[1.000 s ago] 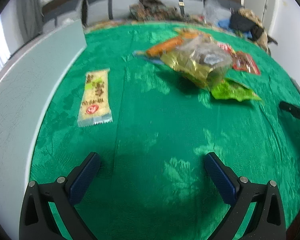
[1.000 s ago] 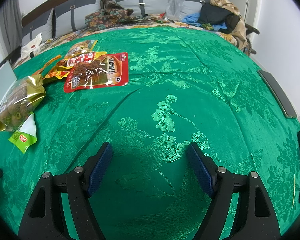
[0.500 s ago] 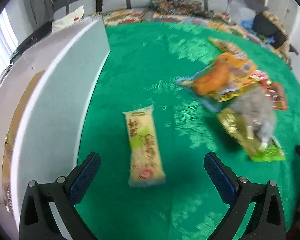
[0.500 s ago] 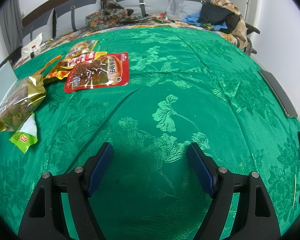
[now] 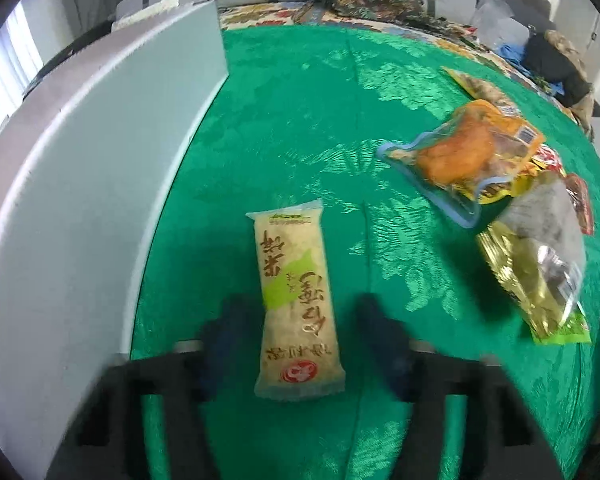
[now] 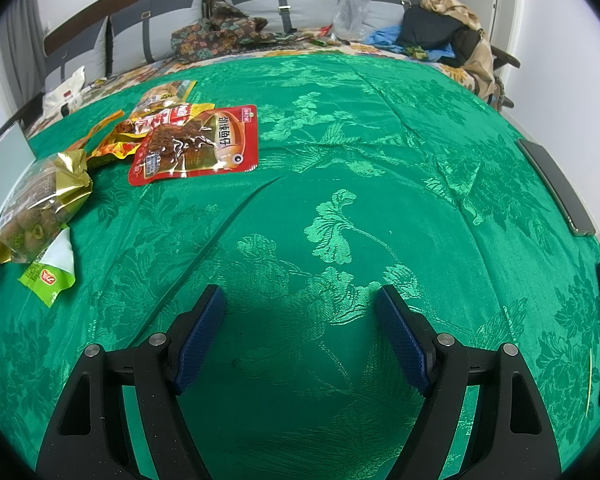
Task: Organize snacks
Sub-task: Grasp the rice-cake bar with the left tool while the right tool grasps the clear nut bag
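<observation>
Six snack packets (image 6: 196, 144) on one green cloth (image 6: 360, 184); two phones (image 6: 556, 188).

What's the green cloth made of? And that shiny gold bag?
The green cloth looks like woven satin-type fabric: glossy flowers are worked into it and it creases softly. The gold bag looks like crinkly metallic foil with a clear plastic front, since the snacks show through.

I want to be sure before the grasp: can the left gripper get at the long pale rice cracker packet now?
Probably yes. The rice cracker packet lies flat between the closing jaws of the left gripper, with nothing in between; the grey box wall stands clear beside it.
</observation>
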Demonstrator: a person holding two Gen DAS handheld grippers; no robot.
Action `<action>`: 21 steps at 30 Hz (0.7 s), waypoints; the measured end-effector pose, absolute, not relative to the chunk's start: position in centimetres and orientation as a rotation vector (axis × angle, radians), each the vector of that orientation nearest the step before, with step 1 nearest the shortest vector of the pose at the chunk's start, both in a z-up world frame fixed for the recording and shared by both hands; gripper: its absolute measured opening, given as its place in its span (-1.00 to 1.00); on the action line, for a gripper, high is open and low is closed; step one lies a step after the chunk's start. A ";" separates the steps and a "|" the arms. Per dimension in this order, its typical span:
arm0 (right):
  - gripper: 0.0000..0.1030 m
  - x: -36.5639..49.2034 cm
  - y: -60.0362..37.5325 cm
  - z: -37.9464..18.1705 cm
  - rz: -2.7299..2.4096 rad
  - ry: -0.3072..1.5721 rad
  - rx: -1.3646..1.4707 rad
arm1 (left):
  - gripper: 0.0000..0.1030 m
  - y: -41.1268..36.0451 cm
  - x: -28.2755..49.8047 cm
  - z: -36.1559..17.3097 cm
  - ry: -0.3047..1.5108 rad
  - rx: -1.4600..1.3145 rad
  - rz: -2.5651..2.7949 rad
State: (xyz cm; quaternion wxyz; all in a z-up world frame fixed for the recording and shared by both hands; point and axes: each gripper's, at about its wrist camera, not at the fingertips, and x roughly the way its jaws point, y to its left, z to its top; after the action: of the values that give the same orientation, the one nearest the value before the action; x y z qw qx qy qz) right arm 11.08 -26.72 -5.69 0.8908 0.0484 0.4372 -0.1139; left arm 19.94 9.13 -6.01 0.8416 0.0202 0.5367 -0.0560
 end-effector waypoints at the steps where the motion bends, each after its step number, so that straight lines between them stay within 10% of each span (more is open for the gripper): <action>1: 0.58 11.1 -26.7 -5.7 -0.237 0.908 0.101 | -0.45 9.1 19.7 -5.9 1.141 0.039 -0.126; 12: 0.58 11.1 -26.7 -5.7 -0.236 0.908 0.101 | -0.43 8.1 13.6 -5.2 1.145 -0.005 -0.224; 16: 0.58 11.1 -26.7 -5.7 -0.236 0.908 0.101 | 0.58 8.2 13.3 -5.5 1.119 -0.007 -0.204; 21: 0.58 11.1 -26.7 -5.7 -0.236 0.908 0.101 | 0.69 8.6 14.0 -6.6 1.082 0.017 -0.153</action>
State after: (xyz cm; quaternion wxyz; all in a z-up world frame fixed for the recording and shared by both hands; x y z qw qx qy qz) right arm 11.10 -26.71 -5.69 0.8908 0.0486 0.4372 -0.1139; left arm 13.97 8.63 -6.59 0.8543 0.0083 0.5145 -0.0729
